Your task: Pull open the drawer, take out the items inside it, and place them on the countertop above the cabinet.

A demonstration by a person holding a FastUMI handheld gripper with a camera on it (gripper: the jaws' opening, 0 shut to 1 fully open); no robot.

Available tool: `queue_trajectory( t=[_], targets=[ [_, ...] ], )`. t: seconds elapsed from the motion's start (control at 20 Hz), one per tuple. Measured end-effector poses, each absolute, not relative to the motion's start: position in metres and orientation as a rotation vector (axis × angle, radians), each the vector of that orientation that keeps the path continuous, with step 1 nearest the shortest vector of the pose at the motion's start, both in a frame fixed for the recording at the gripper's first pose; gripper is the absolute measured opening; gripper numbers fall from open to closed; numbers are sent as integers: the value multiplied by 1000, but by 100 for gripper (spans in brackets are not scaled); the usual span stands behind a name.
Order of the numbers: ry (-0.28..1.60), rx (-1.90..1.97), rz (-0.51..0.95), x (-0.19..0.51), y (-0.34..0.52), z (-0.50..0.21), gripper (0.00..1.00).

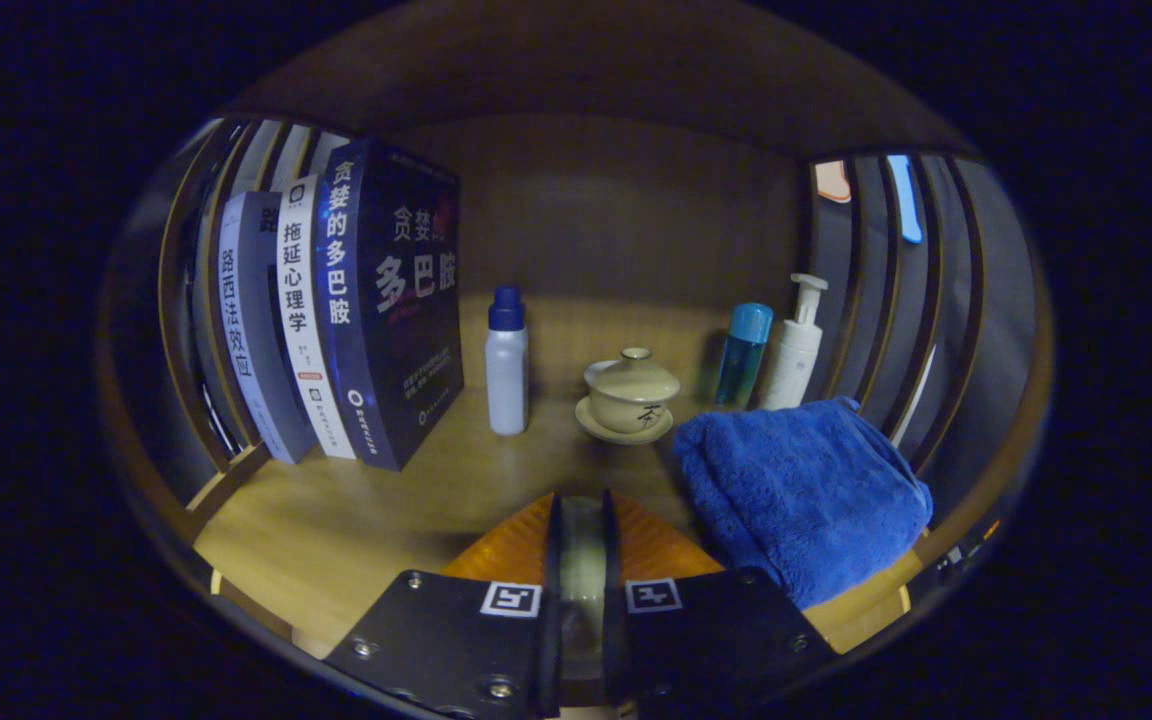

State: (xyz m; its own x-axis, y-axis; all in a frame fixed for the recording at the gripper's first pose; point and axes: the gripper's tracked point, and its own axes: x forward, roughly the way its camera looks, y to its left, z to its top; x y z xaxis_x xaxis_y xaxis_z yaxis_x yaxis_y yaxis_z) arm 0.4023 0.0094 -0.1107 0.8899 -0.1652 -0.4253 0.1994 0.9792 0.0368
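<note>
My gripper (582, 502) hovers low over the wooden countertop (356, 520). Its two fingers stand close together with a narrow pale strip pinched between them. An orange ribbed item (501, 552) fans out to both sides of the fingers, and they appear shut on it; its lower part is hidden behind the gripper body. A folded blue towel (801, 490) lies on the countertop just right of the fingers. Beyond the fingertips stands a pale lidded cup on a saucer (630, 397).
Several upright books (356, 310) lean at the left against a slatted side. A white bottle with a blue cap (507, 365) stands beside them. A blue bottle (742, 352) and a white pump bottle (794, 348) stand at the back right. The wooden back wall (626, 210) closes the shelf.
</note>
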Motion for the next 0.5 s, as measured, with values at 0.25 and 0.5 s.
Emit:
queue_trajectory(
  t=[0.25,0.5],
  targets=[
    [376,66,-148,390,14,-102,34],
    [243,19,-119,350,18,-54,59]
  ],
)
